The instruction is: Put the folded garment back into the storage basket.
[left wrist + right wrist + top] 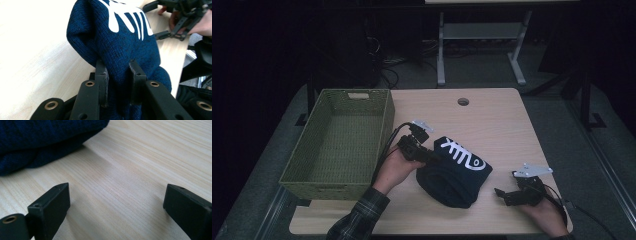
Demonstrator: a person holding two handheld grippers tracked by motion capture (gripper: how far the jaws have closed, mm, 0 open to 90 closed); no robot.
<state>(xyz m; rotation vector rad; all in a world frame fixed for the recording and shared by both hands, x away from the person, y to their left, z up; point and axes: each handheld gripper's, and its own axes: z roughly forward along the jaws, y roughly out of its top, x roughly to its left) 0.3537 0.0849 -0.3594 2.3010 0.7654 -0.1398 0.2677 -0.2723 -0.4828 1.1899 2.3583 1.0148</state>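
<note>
A folded dark blue knit garment [454, 175] with a white print lies on the wooden table [492, 120], its left edge raised. My left gripper [432, 157] is shut on that edge; in the left gripper view the blue knit [117, 45] is pinched between the two black fingers [102, 77]. My right gripper [501, 192] rests low on the table to the right of the garment, open, with only bare wood between its fingers [50, 205]. The garment's edge [37, 142] lies beyond them.
A green woven basket [339, 140] stands at the table's left side, close to my left hand. A round cable hole [463, 101] sits near the far edge. A grey stand [482, 35] is on the floor behind the table.
</note>
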